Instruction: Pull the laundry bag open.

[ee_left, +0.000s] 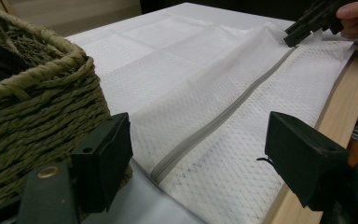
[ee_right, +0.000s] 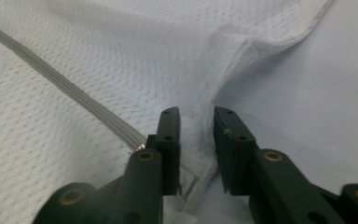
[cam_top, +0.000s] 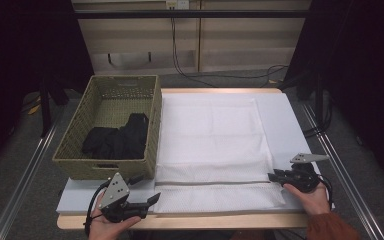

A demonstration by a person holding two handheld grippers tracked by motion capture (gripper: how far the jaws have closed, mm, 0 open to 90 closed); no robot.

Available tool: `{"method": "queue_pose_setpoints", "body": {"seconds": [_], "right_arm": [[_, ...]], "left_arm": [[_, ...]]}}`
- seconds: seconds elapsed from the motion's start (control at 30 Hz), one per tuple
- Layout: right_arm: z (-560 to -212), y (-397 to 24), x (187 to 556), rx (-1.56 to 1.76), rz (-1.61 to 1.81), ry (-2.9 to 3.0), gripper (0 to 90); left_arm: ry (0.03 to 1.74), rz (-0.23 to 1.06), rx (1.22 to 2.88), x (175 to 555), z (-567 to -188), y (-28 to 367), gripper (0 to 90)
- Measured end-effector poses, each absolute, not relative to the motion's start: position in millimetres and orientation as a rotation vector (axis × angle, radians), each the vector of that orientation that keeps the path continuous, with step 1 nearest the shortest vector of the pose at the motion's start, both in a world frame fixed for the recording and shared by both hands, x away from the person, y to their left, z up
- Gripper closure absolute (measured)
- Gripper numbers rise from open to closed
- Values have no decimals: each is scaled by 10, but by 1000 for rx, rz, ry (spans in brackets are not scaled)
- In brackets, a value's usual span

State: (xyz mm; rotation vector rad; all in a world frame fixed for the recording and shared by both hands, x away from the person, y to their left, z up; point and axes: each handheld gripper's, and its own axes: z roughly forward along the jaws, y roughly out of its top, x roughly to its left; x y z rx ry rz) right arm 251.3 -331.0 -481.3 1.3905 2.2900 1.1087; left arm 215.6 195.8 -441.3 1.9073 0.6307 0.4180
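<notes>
Far left on the tabletop (cam_top: 75, 196) sits a woven olive basket (cam_top: 77, 137) w/ dark clothing (cam_top: 116, 140) bunched inside, toward its near right corner. Just in front of the basket, near the tabletop's front edge, the left hand (cam_top: 102, 225) holds the left claw (cam_top: 156, 198), pointing right along the edge at the near left corner of a white mesh laundry bag (cam_top: 210, 135). In the left gripper view that claw's jaws stand wide apart, nothing between them, pads off the fabric; basket wall beside the left jaw, wooden tabletop edge under the right one. The bag lies flat across the mid tabletop, left edge just beside the basket. A grey zipper (ee_left: 223, 114) runs left to right across the bag's near part, parallel to the front edge. Past the bag's near right corner comes the right claw (cam_top: 270, 176), held by the right hand (cam_top: 314, 197), rust-coloured sleeve (cam_top: 330, 227) behind it, pointing left at the zipper's right end. In the right gripper view its jaws straddle a raised fold of mesh at the bag's edge, zipper end just beside the left jaw; jaws narrow but w/ a gap, so partly closed around the fold — can't tell if the pads actually pinch it. Mesh puckers up there, above the bare tabletop.
</notes>
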Motion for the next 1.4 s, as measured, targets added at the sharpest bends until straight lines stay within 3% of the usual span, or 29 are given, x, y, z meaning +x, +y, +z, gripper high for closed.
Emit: {"method": "queue_pose_setpoints", "body": {"seconds": [0.1,0.23,0.47,0.53,0.97,1.4], "right_arm": [[-4818,-3322,2518,1397,1102,2283,856],[-4813,-3317,2516,1389,1094,2295,895],[-4780,-3358,2517,1427,1161,2271,898],[-4759,-3377,2509,1433,1204,2254,899],[-4614,-3390,2483,1438,1340,2185,899],[-4494,-3363,2533,1382,1365,2191,899]], "left_arm": [[632,396,1907,2155,-4417,1952,236],[623,402,1923,2141,-4413,1941,296],[605,344,1927,2159,-4431,1906,339],[611,315,1925,2150,-4423,1876,399],[539,268,1983,2238,-4430,1616,442],[400,193,2022,2478,-4395,909,486]]}}
